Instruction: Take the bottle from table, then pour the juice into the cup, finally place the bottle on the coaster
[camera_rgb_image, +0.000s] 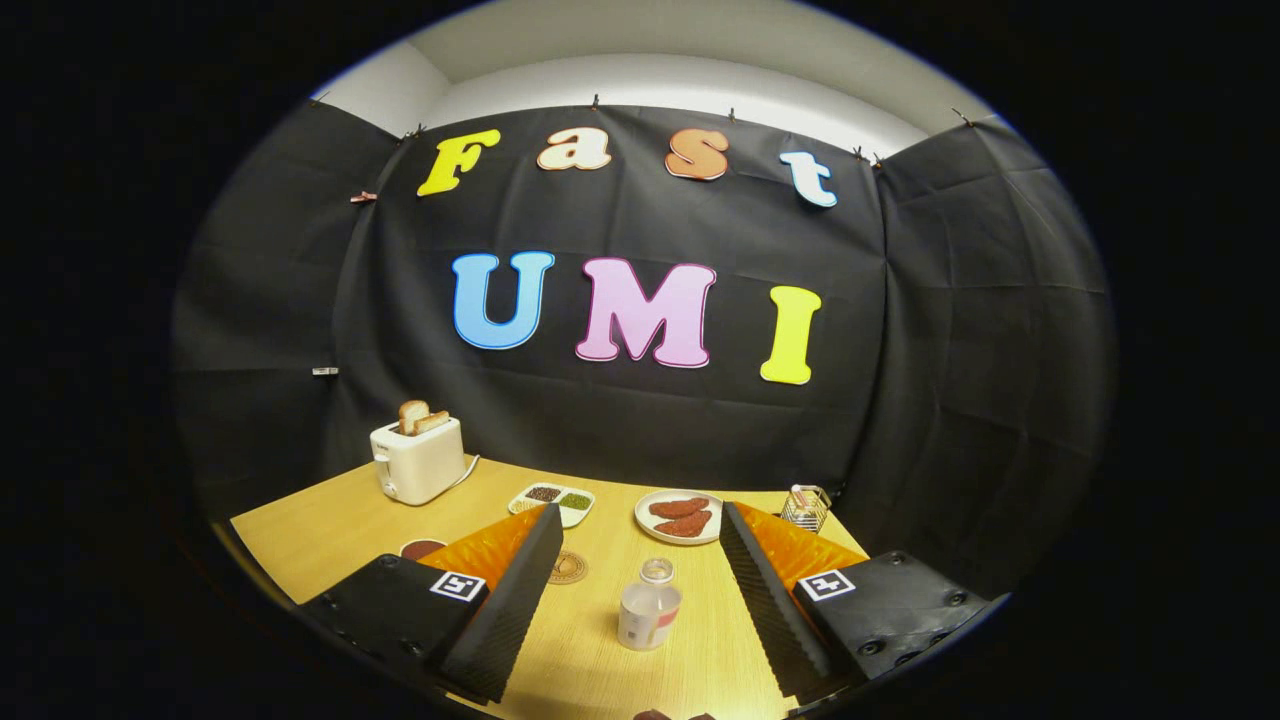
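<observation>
Spread wide and holding nothing, the tool (640, 590) hovers above the wooden surface (330, 530). Between its fingers stands an uncapped bottle (649, 605), upright, touching neither. Just beside the left finger lies a round coaster (568, 567). Toward the far edge sit a toaster (417, 460) with bread, a divided dish (556, 502) and a plate (680, 517).

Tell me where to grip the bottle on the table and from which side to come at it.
Grip the bottle around the middle of its body, coming straight forward and level from the near side. It stands upright with its open mouth on top, so a side hold keeps it level. The gripper already has its jaws wide open with the bottle between them, touching neither.
</observation>
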